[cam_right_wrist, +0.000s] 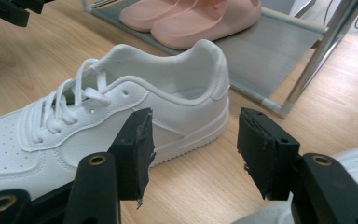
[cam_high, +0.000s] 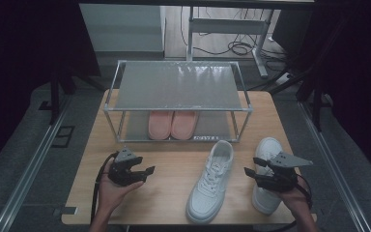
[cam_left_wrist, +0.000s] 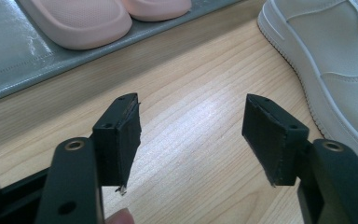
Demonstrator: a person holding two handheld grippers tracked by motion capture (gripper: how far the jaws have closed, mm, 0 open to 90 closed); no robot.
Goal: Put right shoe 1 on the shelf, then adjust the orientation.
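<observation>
the nearer white sneaker is lying on the wooden table, heel up by the rack and toe pointing back at the person, sat between the two grippers. its twin, the second white sneaker, is just to the right, partly under the right gripper. that one's jaws are apart with nothing between them, aimed at the side of the nearer sneaker in the right gripper view, not touching it. the left gripper is over bare wood, well clear of the shoe, jaws wide apart and empty too. behind it all there's a metal shoe rack, with a pair of pink slippers side by side on the lower shelf. top shelf is bare.
</observation>
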